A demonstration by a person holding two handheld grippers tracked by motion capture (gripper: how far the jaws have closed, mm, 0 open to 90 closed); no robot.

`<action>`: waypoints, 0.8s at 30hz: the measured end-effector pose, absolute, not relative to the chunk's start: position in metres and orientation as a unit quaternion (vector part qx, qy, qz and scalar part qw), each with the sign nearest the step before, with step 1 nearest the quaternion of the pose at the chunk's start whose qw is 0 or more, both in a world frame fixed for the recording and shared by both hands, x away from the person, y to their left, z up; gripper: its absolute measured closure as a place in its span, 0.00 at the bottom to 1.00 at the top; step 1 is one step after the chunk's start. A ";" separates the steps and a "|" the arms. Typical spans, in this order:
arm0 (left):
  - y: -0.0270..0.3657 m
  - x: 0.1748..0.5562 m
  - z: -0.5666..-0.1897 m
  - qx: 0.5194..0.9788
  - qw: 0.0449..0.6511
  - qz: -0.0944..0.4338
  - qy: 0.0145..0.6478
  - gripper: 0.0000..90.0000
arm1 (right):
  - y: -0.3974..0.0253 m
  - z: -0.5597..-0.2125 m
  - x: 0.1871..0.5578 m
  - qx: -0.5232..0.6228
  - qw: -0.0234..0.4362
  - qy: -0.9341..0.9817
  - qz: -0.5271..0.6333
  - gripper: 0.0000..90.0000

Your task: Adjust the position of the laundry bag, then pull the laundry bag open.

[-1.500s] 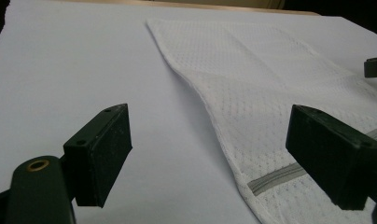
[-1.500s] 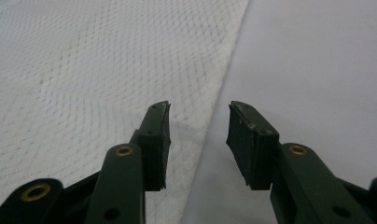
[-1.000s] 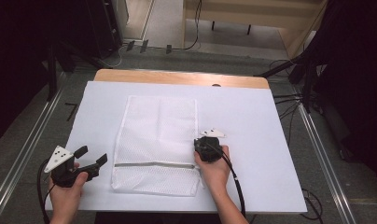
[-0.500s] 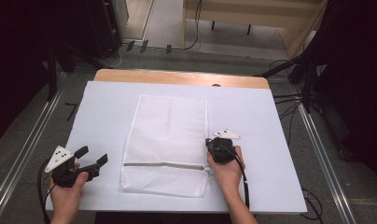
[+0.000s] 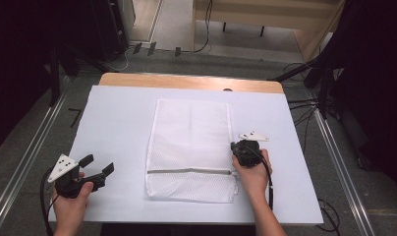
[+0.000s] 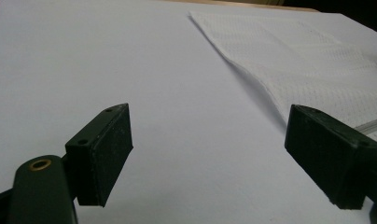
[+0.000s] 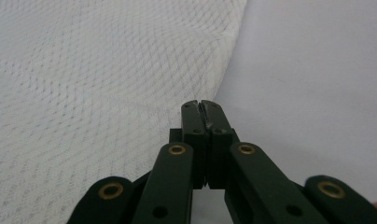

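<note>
White table (image 5: 118, 123) is carrying a mesh bag (image 5: 189, 142); left gripper (image 5: 99, 167) is gaping empty, while right gripper (image 7: 204, 108), seen close, is pressing closed at the bag's edge, grasp unclear.

We see a white mesh bag (image 5: 190, 147) of fine netted cloth, soft and matt, with a grey zip line; the table (image 5: 118, 118) has a smooth, matt white top like paper, with a wood edge behind; both the left gripper (image 6: 210, 154) and right gripper (image 7: 204, 109) look matt black plastic with small brass-coloured rivets.
</note>
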State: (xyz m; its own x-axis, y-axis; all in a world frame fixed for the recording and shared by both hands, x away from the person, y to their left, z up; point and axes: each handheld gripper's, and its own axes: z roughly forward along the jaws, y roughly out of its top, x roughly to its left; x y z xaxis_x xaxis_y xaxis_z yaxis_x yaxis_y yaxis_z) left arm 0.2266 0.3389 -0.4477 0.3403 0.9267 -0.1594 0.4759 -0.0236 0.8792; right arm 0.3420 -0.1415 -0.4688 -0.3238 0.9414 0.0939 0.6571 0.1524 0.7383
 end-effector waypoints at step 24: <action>0.327 0.222 -0.446 0.681 0.469 0.237 0.509 0.17 | -0.183 -0.468 0.216 0.542 0.173 0.716 0.405 0.38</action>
State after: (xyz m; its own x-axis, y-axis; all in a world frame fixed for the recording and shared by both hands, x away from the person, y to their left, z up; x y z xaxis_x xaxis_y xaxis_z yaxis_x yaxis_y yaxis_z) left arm 0.2221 0.3270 -0.4455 0.3688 0.9166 -0.1542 0.4708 -0.0412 0.8813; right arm 0.2160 -0.1833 -0.4679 -0.3532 0.9159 0.1907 0.6357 0.0853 0.7672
